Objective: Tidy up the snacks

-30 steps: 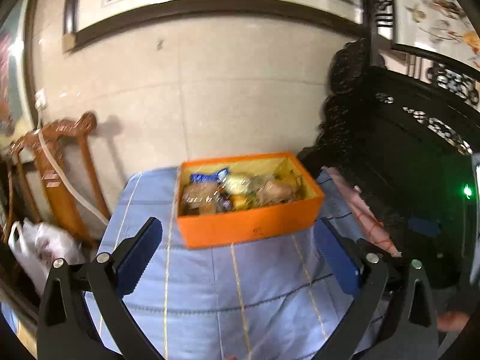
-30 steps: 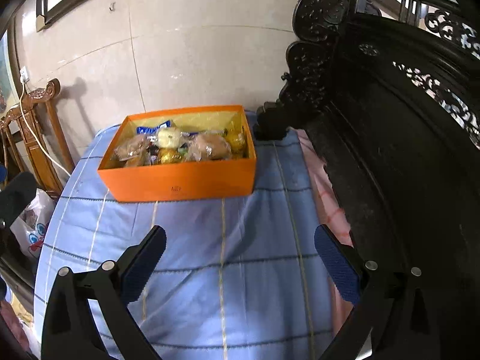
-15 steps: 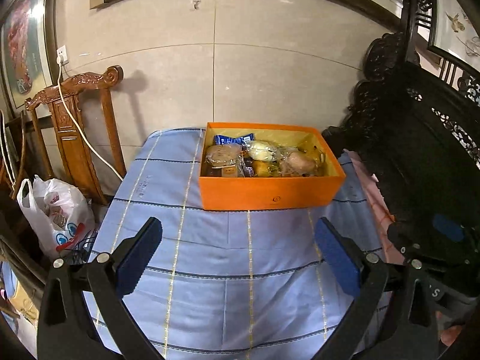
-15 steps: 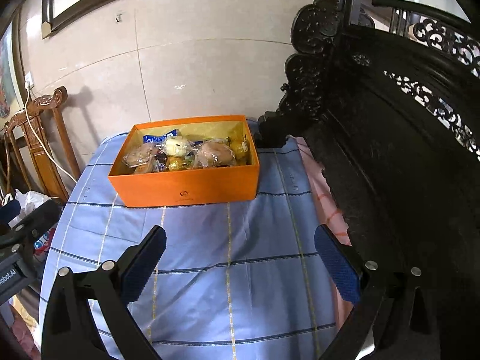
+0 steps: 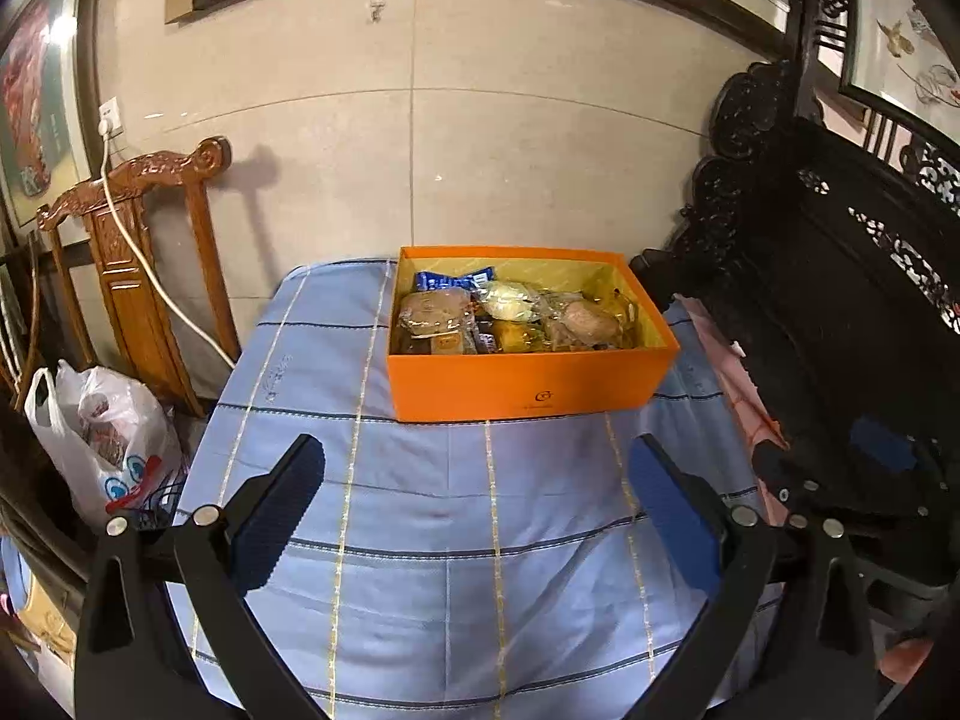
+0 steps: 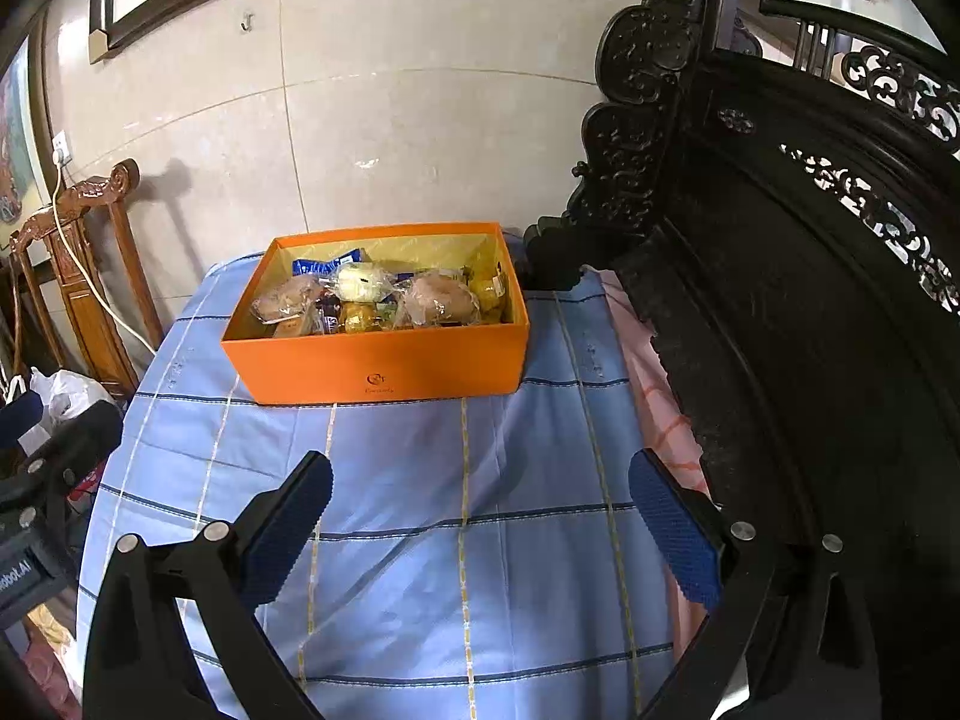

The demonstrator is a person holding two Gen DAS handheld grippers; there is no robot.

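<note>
Orange box (image 5: 528, 387) open-topped; wrapped snacks (image 5: 510, 315) heaped inside (mixed)

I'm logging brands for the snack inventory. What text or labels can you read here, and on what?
"obot.AI": left gripper body, cut off at the frame edge.
Logo and word on the orange box front: too small to read.
Blue wrapper print: blurred.
Plastic bag print: unreadable.
</note>
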